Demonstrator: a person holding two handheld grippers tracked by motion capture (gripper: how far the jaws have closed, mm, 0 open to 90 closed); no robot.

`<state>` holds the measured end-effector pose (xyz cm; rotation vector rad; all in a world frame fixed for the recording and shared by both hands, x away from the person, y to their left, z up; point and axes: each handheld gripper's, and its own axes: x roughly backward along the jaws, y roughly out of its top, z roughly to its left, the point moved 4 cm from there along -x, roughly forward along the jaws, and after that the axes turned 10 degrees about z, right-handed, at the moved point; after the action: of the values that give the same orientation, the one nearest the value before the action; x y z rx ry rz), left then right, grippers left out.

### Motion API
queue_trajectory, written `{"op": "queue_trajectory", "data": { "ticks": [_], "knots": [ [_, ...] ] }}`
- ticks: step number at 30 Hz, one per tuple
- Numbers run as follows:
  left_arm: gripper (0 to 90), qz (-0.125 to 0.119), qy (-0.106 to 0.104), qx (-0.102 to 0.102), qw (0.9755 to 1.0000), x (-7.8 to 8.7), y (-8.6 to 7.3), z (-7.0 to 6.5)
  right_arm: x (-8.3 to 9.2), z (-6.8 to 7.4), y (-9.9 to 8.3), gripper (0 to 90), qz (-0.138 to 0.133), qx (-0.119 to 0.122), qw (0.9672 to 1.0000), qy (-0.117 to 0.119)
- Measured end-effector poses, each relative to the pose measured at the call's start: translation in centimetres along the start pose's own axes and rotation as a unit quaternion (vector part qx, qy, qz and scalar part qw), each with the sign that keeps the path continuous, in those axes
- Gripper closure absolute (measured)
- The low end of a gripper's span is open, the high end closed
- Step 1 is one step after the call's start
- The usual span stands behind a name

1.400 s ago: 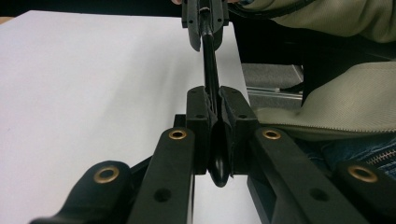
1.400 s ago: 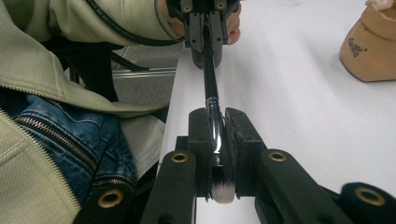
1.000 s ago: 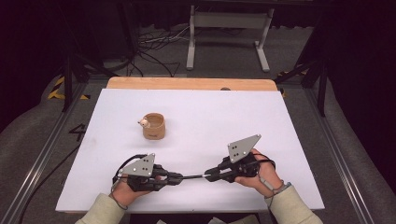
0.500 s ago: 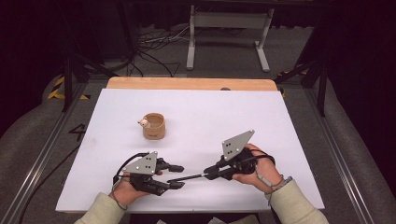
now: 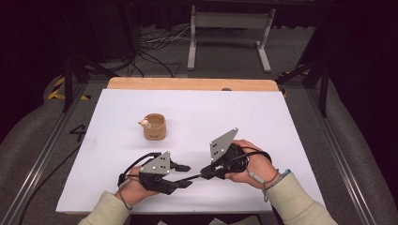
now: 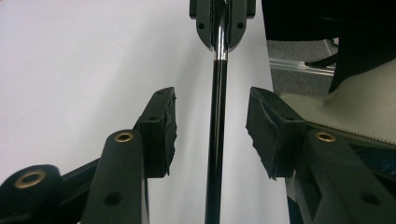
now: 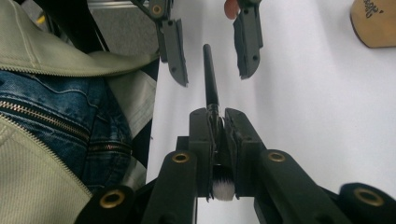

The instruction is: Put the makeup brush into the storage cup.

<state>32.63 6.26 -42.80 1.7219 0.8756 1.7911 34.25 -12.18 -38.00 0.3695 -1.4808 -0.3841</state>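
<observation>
1. High view: near the front edge of the white table [image 5: 291,122], the left hand-held gripper [image 5: 184,175] and the right hand-held gripper [image 5: 205,172] face each other, with a thin black makeup brush [image 5: 191,177] spanning the gap between them. Farther back on the table stands a small wooden cup [image 5: 154,126] with a little pale object at its rim, well apart from both hands.

2. Left gripper view: the jaws have just been opening and stand apart, released; the brush's black handle [image 6: 216,140] runs up between the pads [image 6: 164,130] without touching either. At the top, the other hand-held gripper [image 6: 222,28] pinches the brush at its shiny ferrule.

3. Right gripper view: this hand-held gripper [image 7: 219,133] is clenched on the brush near its head; white bristles [image 7: 222,188] peek out behind the jaws, and the handle [image 7: 209,79] points toward the open jaws of the far hand-held gripper [image 7: 210,56]. The cup's edge [image 7: 373,23] shows at upper right.

4. Progress, as I judge it: the hand-over from left to right looks done, since only the right grips the brush. What seems left is carrying it to the cup and dropping it in; the cup holds no brush yet.
</observation>
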Motion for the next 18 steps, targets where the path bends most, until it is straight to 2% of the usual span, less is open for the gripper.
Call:
{"op": "queue_trajectory", "data": {
  "ticks": [7,11,18],
  "knots": [
    [59.4,0.008,-0.014,-0.003,0.9999,-0.6,0.6,-0.2,-0.2,-0.1,1.0,82.3,0.044,0.009,0.999,-0.005],
    [62.7,0.016,-0.016,-0.006,0.9997,-0.8,0.7,0.0,-0.4,-0.1,1.5,82.4,0.054,0.014,0.9985,-0.003],
    [69.9,0.029,-0.022,0.003,0.9993,-1.1,0.6,-0.1,-1.0,0.0,2.3,82.3,0.071,0.023,0.9972,0.002]
  ]
}}
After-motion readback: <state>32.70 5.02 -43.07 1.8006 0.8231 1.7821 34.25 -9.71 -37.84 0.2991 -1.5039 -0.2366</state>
